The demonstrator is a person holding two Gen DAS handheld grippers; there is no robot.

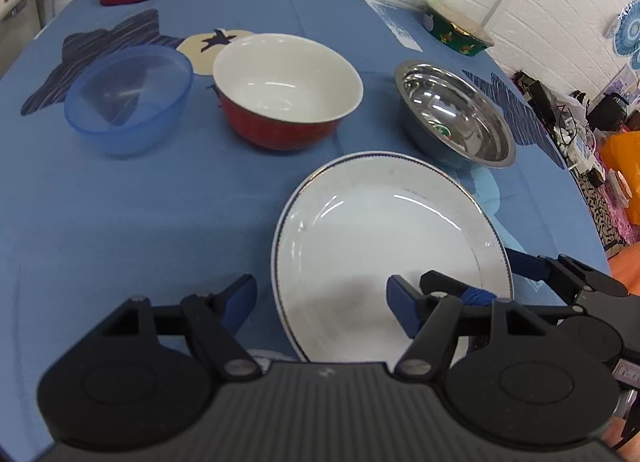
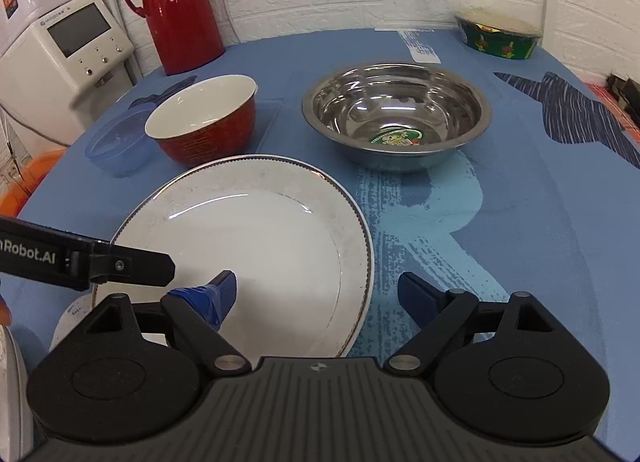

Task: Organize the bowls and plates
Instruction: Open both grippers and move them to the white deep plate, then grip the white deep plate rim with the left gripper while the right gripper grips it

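A white plate (image 1: 384,246) with a thin dark beaded rim lies flat on the worktop (image 1: 140,222), which is covered by a blue cloth. Everything else is placed here from that plate. Beyond it, on its far left, stands a red bowl (image 1: 286,92) with a white inside, and further left again, just beside the red bowl, a clear blue bowl (image 1: 128,96). Beyond the plate on its far right sits a shiny metal bowl (image 2: 396,118) with a sticker in its bottom. Well behind all of these, a red jug (image 2: 180,8) stands at the back of the worktop and a green patterned tub (image 2: 500,36) at the far right corner.

The left gripper (image 1: 322,304) hangs over the plate's near left edge, its fingers spread wide, one off the rim and one over the plate. The right gripper (image 2: 318,296) is spread as well and straddles the plate's near right rim. Neither pinches anything.
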